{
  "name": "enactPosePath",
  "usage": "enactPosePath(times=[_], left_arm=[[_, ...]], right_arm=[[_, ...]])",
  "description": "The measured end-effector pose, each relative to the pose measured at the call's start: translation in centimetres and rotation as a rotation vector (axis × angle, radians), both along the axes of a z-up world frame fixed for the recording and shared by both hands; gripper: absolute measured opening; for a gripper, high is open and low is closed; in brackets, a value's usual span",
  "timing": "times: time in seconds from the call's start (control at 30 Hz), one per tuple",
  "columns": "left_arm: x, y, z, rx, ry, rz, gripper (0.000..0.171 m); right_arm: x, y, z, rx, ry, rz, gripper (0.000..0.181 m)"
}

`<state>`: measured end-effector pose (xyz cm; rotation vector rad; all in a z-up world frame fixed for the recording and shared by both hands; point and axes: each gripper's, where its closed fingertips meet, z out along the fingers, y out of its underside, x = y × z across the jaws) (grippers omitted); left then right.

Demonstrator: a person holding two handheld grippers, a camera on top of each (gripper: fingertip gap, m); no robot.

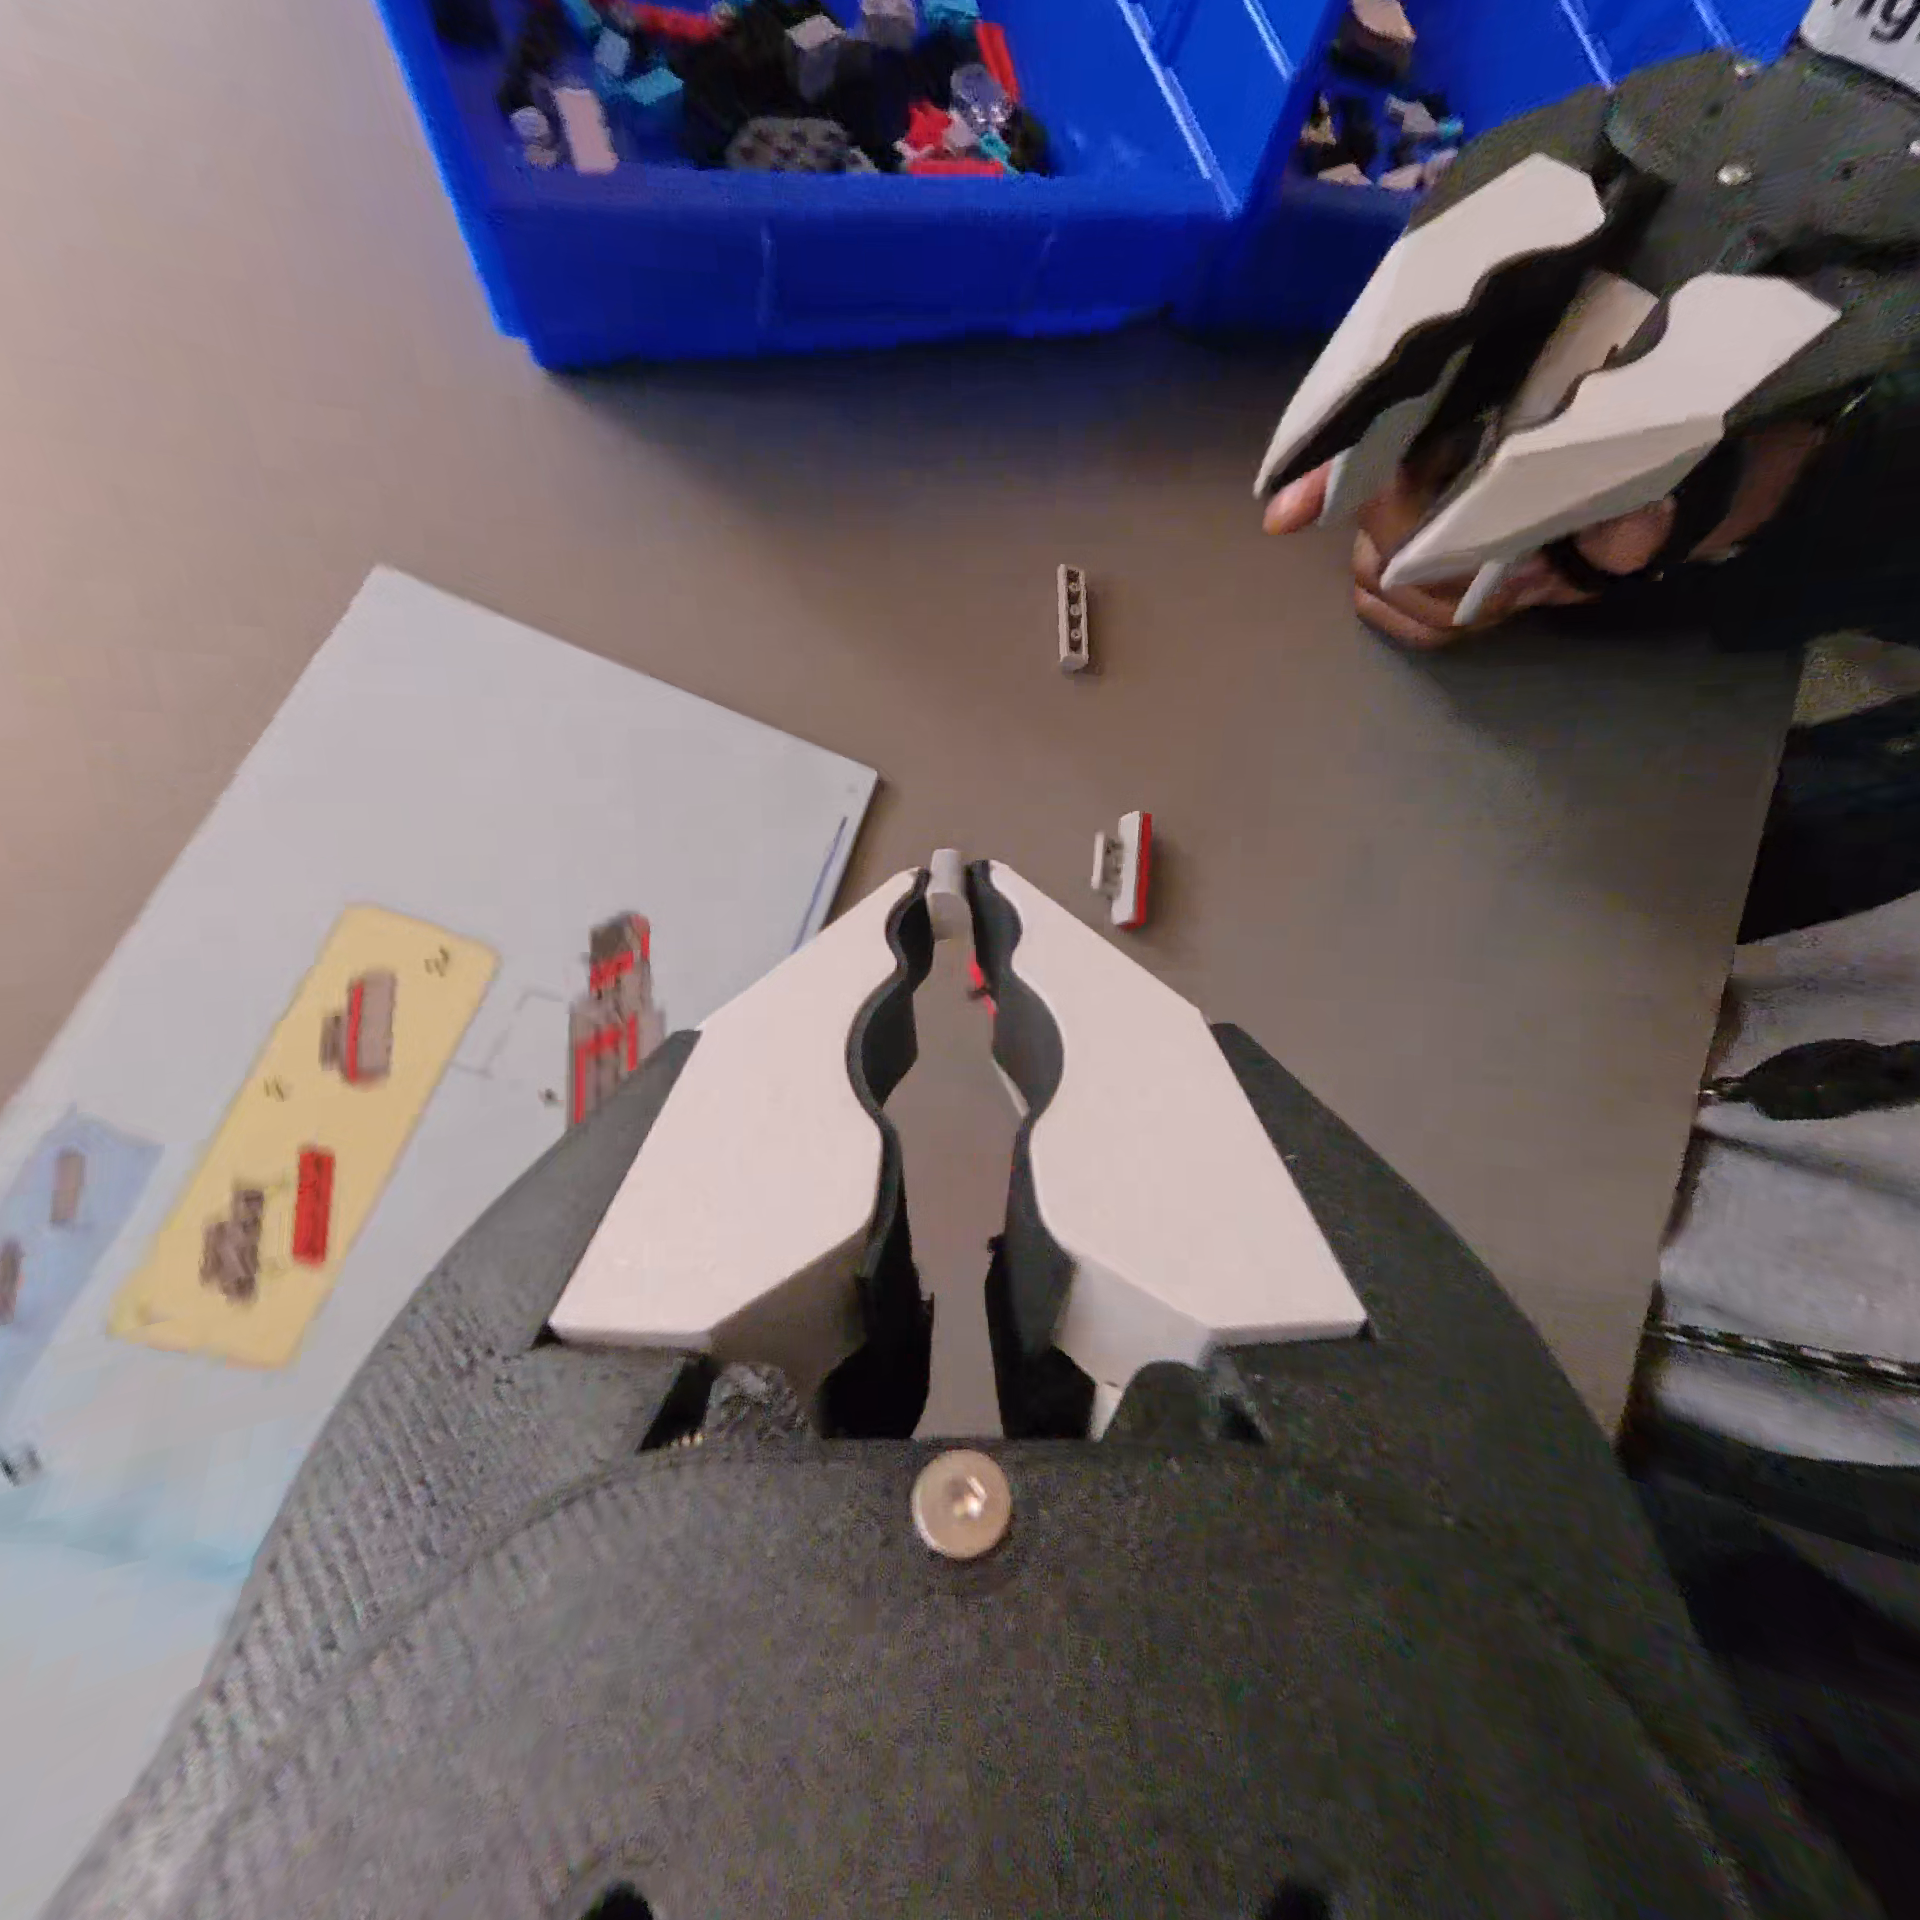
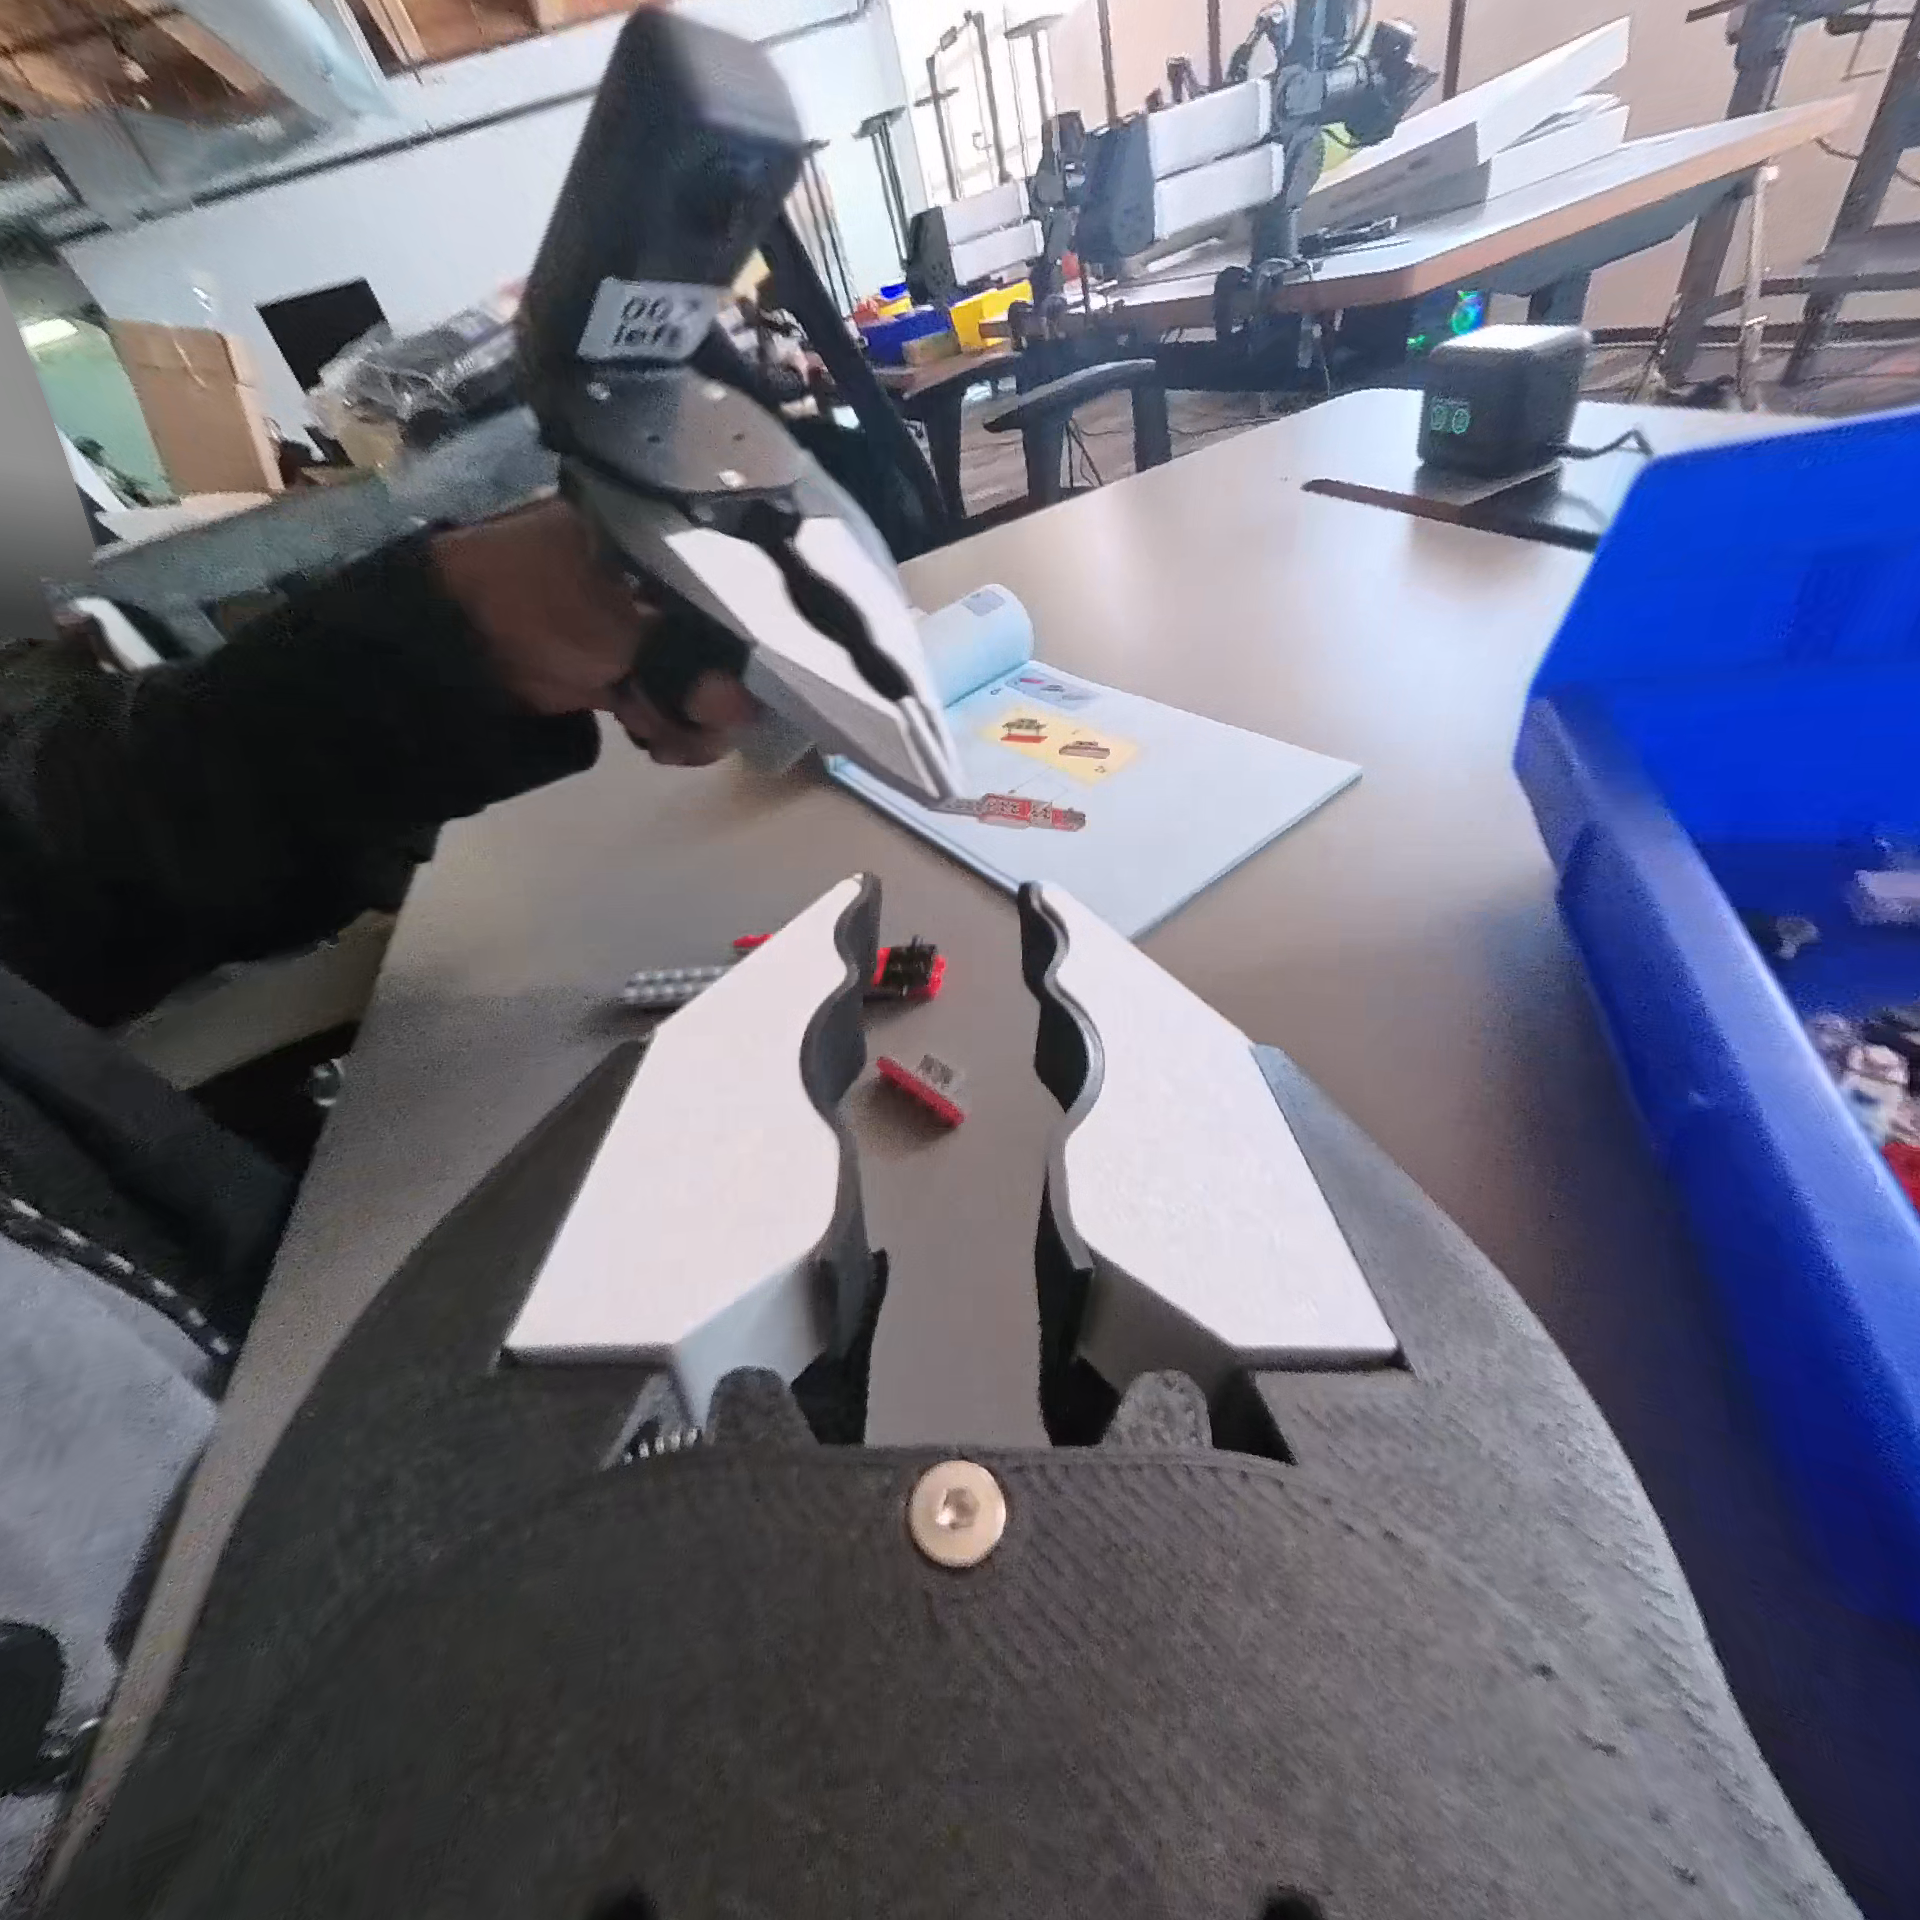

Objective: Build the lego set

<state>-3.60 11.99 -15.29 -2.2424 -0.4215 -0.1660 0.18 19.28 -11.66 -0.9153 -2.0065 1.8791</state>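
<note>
My left gripper is shut on a small grey and red lego assembly; only its grey end shows between the tips. In the right wrist view the left gripper holds this long assembly above the instruction booklet. My right gripper is open and empty over the table. It also shows in the left wrist view, at the upper right. A red and grey piece lies between the two grippers. A grey three-stud plate lies farther off.
Blue bins of loose lego pieces stand at the table's far side. The booklet lies open at the left. A red and black piece and a grey studded plate lie near the table edge. A black cube device sits far back. The grippers' ends are close to 9 cm from one another.
</note>
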Motion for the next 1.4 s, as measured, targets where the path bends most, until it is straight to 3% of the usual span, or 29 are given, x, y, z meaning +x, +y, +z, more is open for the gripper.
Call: enactPosePath(times=[0.13,0.3,0.43,0.53,0.9,1.07,1.23,1.4], left_arm=[[-2.3,3.3,-0.1,0.031,0.031,-0.143,0.005],[-4.3,5.6,-0.5,0.101,0.086,-0.182,0.006],[-3.5,4.1,-0.7,0.129,0.096,-0.192,0.006],[-2.9,3.3,-0.8,0.14,0.019,-0.199,0.006],[-1.8,3.7,-1.9,0.121,-0.003,-0.26,0.005],[-1.6,3.8,-1.1,0.172,0.029,-0.285,0.005],[-1.3,3.9,-0.9,0.19,0.053,-0.312,0.005],[-1.1,4.0,-0.9,0.199,0.057,-0.322,0.005]], right_arm=[[-1.5,-2.5,-0.2,0.055,0.035,-0.026,0.029],[-3.6,-3.0,-0.1,0.087,0.063,-0.107,0.03],[-4.1,-2.7,-0.5,0.141,0.076,-0.116,0.03],[-4.1,-2.4,-1.0,0.198,0.06,-0.084,0.03],[0.9,-3.2,-6.2,0.476,-0.076,0.253,0.03],[1.0,-3.4,-7.2,0.545,-0.088,0.262,0.029],[0.8,-3.4,-8.3,0.622,-0.093,0.247,0.011],[-0.4,-2.9,-8.1,0.602,-0.124,0.164,0.003]])
